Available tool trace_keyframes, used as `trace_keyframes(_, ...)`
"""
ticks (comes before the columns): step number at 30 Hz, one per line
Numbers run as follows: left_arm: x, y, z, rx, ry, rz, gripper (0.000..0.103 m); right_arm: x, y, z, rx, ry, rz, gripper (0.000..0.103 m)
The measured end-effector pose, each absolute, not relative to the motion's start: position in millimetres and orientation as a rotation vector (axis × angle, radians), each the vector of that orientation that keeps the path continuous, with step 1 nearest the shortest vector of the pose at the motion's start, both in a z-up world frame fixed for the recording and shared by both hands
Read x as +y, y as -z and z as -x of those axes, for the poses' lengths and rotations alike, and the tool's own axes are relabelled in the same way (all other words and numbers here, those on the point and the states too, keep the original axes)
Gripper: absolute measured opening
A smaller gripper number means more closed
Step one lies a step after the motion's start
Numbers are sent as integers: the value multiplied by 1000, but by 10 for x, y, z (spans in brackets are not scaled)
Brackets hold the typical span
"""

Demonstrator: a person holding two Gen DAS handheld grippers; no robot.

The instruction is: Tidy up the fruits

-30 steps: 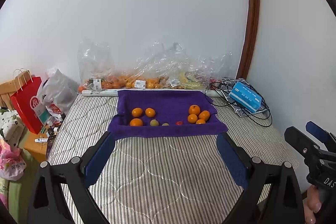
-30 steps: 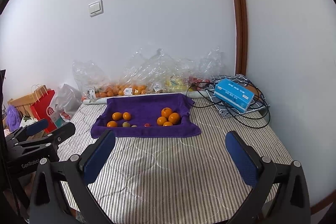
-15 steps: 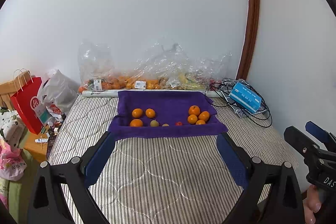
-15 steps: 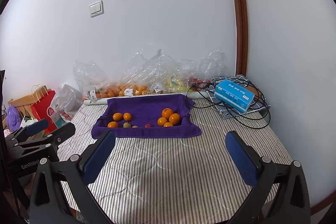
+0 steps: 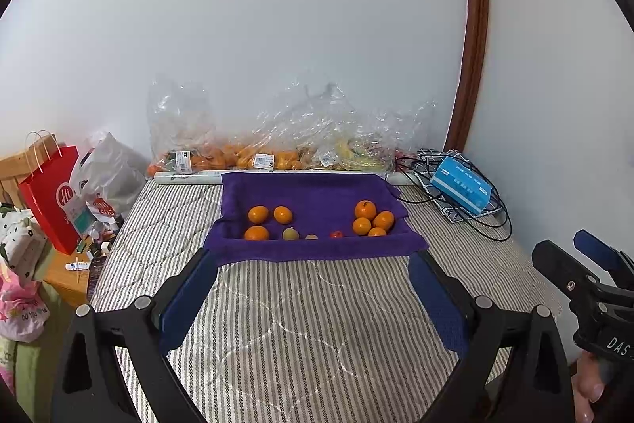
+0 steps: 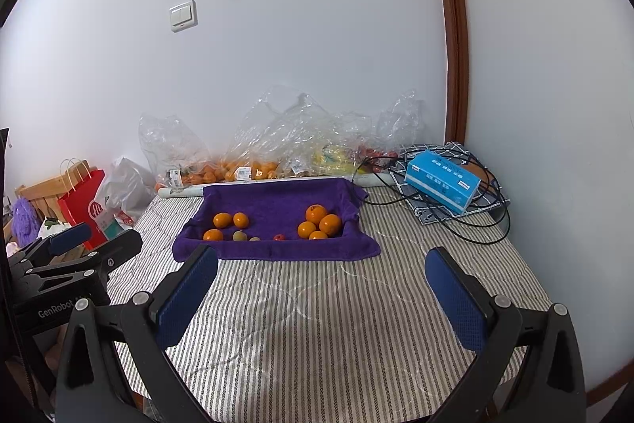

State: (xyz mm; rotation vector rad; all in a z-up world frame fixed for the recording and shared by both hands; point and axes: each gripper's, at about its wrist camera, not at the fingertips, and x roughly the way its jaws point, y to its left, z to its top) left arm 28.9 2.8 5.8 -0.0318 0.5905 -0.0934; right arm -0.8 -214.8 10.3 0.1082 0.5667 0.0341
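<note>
Both tongs hover over a striped bed (image 5: 301, 324), well short of the fruit. The left tongs (image 5: 313, 288) stand wide apart and empty; the right tongs (image 6: 321, 288) likewise, gripping nothing. Ahead, a purple towel (image 5: 313, 193) lies near the wall and holds the fruit: three oranges (image 5: 258, 214) at its left, four more (image 6: 316, 213) clustered at its right, and smaller fruits (image 5: 290, 234) between them. Clear bags (image 5: 277, 145) of produce sit behind the towel, and a blue box (image 6: 442, 181) rests on cables at right.

Count on purple towel (image 5: 313, 197): seven oranges (image 5: 365, 209), one green fruit (image 5: 290, 234), one red fruit (image 5: 336, 234), possibly one brownish fruit (image 5: 311, 236).
</note>
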Motion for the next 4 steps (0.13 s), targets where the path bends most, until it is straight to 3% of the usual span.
trace_keyframes(4, 31, -83, -300, 594, 87, 38, 98, -2146, -102, 11, 567, -34, -106, 103)
